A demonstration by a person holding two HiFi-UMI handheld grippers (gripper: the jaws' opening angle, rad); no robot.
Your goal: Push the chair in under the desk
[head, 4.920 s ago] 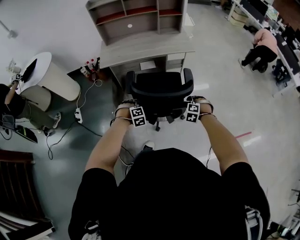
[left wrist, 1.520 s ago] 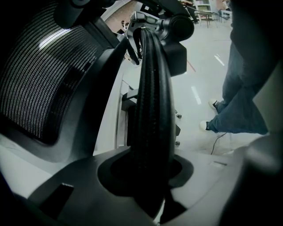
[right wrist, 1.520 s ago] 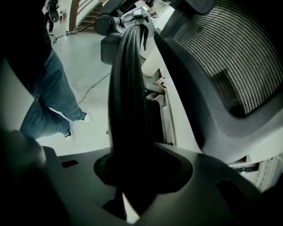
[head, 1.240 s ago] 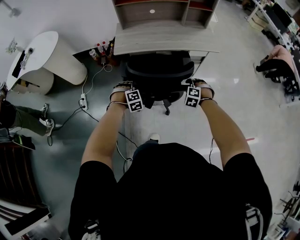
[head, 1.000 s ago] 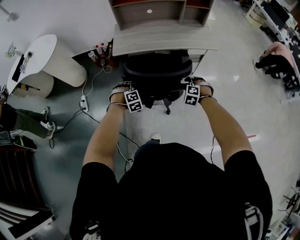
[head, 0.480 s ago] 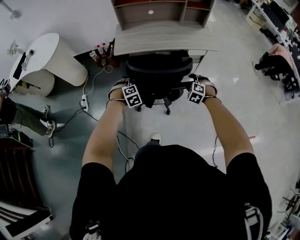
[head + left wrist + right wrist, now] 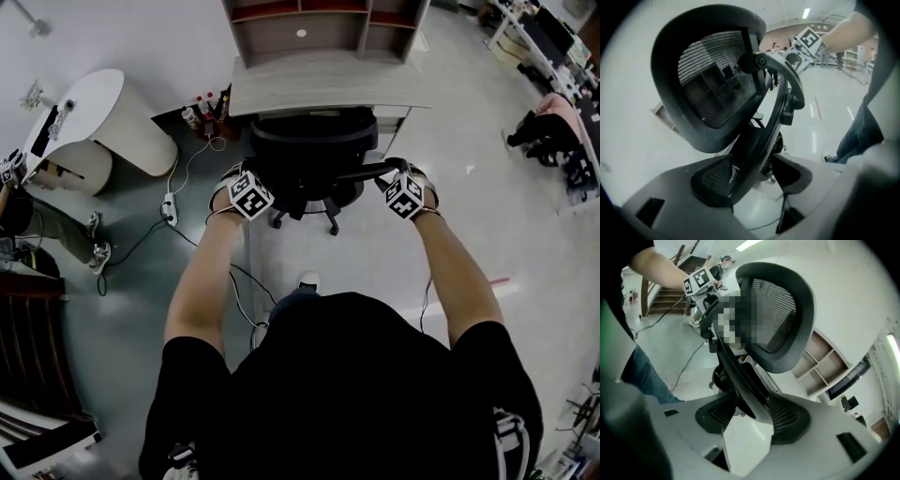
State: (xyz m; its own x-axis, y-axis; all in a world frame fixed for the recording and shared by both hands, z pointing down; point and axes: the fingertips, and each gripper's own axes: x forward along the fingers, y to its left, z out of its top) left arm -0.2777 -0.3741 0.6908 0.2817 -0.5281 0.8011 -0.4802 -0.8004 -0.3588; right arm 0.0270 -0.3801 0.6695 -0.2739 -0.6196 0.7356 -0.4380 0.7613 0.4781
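Note:
The black mesh-backed chair (image 7: 314, 150) stands with its seat under the grey desk (image 7: 319, 82). My left gripper (image 7: 253, 186) is at the left end of the chair back's frame bar (image 7: 776, 110). Its jaws are opening, and the bar runs between the pads (image 7: 715, 180) without being pinched. My right gripper (image 7: 394, 183) is at the bar's right end. Its jaws are closing around the bar (image 7: 740, 380), with no firm press visible. The left gripper (image 7: 752, 176) and right gripper (image 7: 751, 418) each see the other across the back.
A shelf hutch (image 7: 323, 23) sits on the desk. Bottles (image 7: 202, 111), a power strip (image 7: 169, 208) and cables lie on the floor to the left, beside a white rounded table (image 7: 94, 122). A seated person (image 7: 553, 122) is at far right. My shoe (image 7: 307, 279) is behind the chair.
The chair was rolled forward under the desk and now stands still. In the last second both grippers loosened on the frame bar and tilted outward, their marker cubes turning.

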